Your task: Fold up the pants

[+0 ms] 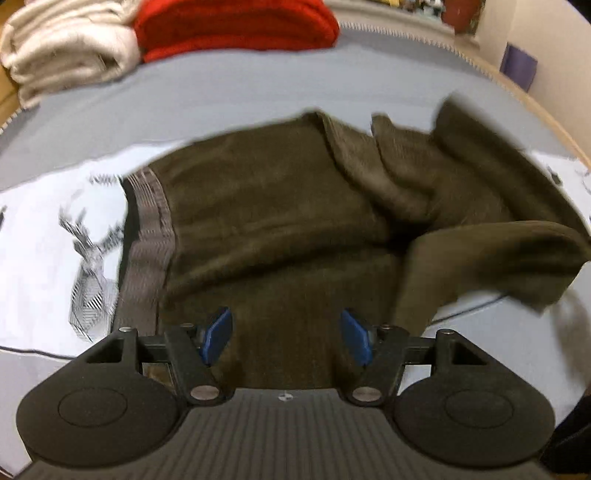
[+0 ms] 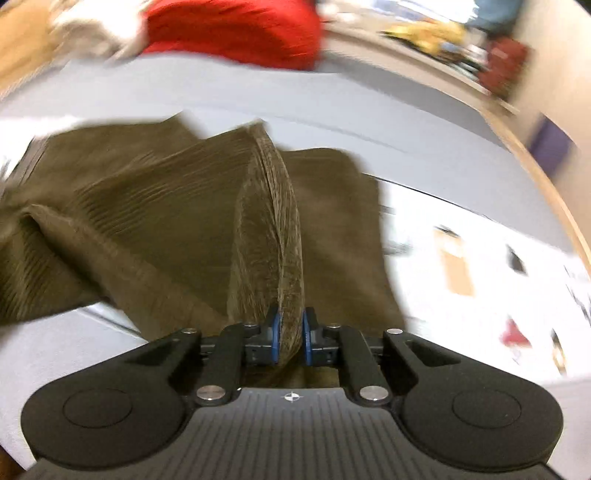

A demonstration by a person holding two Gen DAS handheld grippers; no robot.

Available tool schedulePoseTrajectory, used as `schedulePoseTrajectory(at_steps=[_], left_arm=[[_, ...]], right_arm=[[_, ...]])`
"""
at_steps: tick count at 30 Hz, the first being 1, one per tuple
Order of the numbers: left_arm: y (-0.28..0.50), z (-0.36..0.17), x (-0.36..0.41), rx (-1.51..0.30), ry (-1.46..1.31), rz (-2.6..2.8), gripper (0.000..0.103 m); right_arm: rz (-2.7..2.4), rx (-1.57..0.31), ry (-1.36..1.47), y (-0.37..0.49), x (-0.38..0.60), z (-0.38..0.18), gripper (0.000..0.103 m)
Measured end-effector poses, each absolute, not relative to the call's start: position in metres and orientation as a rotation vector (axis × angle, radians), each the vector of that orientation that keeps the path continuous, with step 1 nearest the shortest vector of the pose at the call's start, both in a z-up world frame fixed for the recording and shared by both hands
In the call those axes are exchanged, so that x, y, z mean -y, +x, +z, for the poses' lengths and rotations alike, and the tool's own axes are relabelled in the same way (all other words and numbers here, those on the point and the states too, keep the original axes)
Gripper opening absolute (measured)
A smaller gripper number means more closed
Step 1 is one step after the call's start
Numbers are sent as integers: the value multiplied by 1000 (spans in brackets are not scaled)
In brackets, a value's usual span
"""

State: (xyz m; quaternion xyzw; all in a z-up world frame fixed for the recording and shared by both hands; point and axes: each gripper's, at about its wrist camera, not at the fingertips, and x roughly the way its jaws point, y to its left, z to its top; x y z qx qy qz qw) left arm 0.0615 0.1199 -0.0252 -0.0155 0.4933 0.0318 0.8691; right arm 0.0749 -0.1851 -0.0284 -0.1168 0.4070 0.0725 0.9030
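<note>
Right tool [image 2: 290, 338] pinching brown pants [image 2: 147, 214] fold (blurred), red cloth [image 2: 229, 29] behind

Motion smear blurs the shelf clutter [image 2: 443, 40] at upper right (items unreadable); the red fabric [image 2: 232, 29] is cut off by the top edge.

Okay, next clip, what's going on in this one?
A person with a handheld gripper in each hand is folding brown corduroy pants on a bed. The right gripper is shut on a bunched fold of the fabric. The left gripper is open above the pants near the waistband, holding nothing. The pants are still rumpled, not yet neatly folded.
</note>
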Motion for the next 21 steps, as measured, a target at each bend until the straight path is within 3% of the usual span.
schedulePoseTrajectory(at_steps=[2,6,9,10,12,14,21], left_arm=[[63,-33,-116,-1078,-13,42,71],[57,-43,-97,-1128,57,-39,71],[59,-47,-87,-1134,65,-81,71],[62,-50,-85,-1139,48,-89,71],[63,-51,-83,-1145,34,-93,71],[63,-53,-79,-1140,44,-91,71],[61,-51,-70,-1130,42,-98,71]], right_arm=[[17,-891,-293,69,224,-36,0],[-94,-1149,-175,57,294,-72,0],[-101,-1036,-61,45,321,-54,1],[-95,-994,-6,44,328,-46,3],[-62,-935,152,45,339,-34,22],[-28,-905,263,52,341,-32,34],[68,-840,255,104,307,-35,34]])
